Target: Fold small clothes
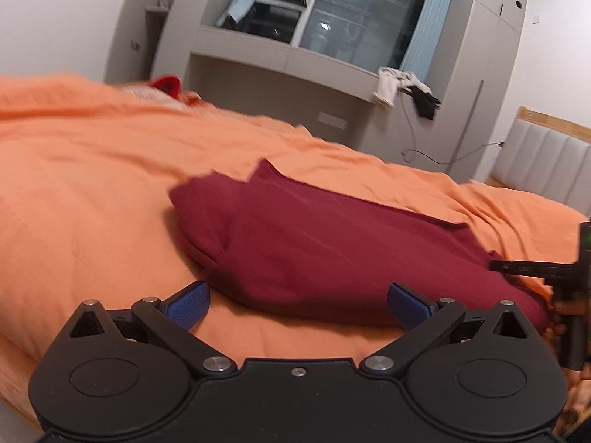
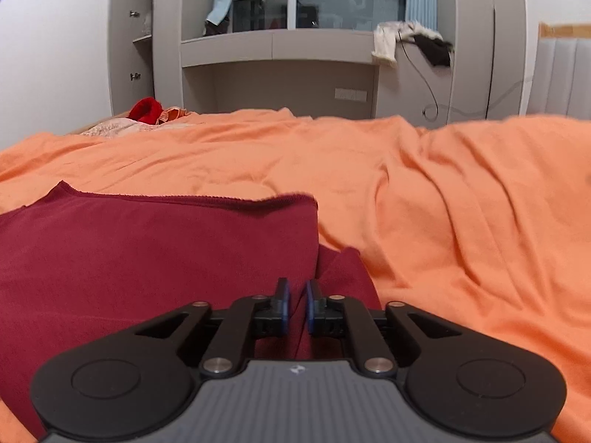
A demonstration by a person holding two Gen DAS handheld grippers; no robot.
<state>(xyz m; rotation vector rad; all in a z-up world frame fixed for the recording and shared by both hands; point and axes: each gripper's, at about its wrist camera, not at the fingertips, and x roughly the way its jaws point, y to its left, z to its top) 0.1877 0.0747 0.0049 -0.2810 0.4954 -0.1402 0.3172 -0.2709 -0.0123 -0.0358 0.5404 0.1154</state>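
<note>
- Item: dark red knit garment (image 1: 332, 251), already doubled into a thick rectangle; lies on the bed's orange cotton sheet (image 1: 92, 184), near the front edge, seen from both wrist views.
- Step in hand, as judged: mid-fold. The near right corner is taken up, the near left corner is not yet gripped.
- Right tongs (image 2: 297, 310): blue pads nearly together, only a thin slit showing. A ridge of the dark red cloth rises between them, so they appear to pinch a fold at the garment's near right corner. In the left wrist view the same tool (image 1: 532, 269) reaches in from the right edge, its tip at the cloth's border.
- Left tongs (image 1: 299, 304): spread wide, holding nothing. The right blue pad sits at or over the garment's near edge; contact cannot be told. The left blue pad (image 1: 188, 304) stands over bare sheet, just beside the cloth.
- Next move, as judged: bring the left tongs onto the near left corner, close them on all layers, then lift both corners together and carry them toward the far hem (image 2: 177, 199).
- Risk noted: a loose inner layer could slip out on lifting.
</note>
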